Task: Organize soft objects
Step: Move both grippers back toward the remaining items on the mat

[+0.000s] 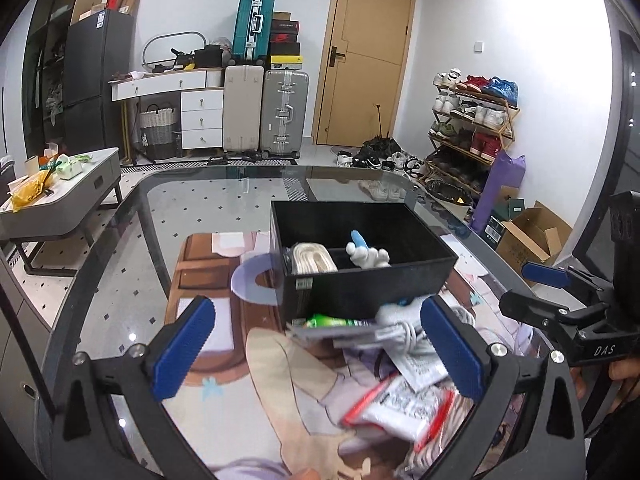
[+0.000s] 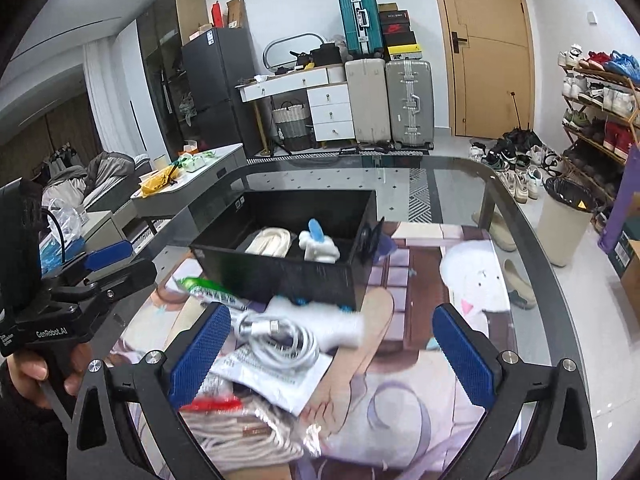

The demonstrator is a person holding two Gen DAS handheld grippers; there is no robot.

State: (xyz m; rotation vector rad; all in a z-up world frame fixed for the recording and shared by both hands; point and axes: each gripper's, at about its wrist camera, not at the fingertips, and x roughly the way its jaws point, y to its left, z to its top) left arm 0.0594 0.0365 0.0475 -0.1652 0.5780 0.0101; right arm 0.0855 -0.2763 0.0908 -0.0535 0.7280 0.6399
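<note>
A black box [image 1: 360,264] stands on the glass table [image 1: 120,280], on top of a printed mat [image 2: 400,400]. It has 2 compartments: a coiled cream rope [image 1: 312,260] fills the left one, and a white plush toy with a blue tip [image 2: 318,244] stands in the right one.

The left gripper [image 1: 316,356] has its jaws spread wide, with nothing pressed between the blue pads [image 1: 184,344]. Ahead of it and toward its right finger lies a loose pile just in front of the box: a green packet [image 1: 336,322], a coiled white cable [image 2: 280,340], a blurred white soft item [image 2: 324,320] resting against the box's near wall, printed paper sachets [image 2: 280,380] and a red-edged clear bag [image 1: 400,408].

The right gripper [image 2: 332,356] is likewise fully spread and holds nothing. The same pile sits toward its left finger, the cable and the white soft item just inside that pad, while its right finger hovers over bare mat. The box stands beyond both grippers, apart from their tips.

Each gripper shows at the edge of the other's view, with a hand [image 2: 44,368] on its handle.
</note>
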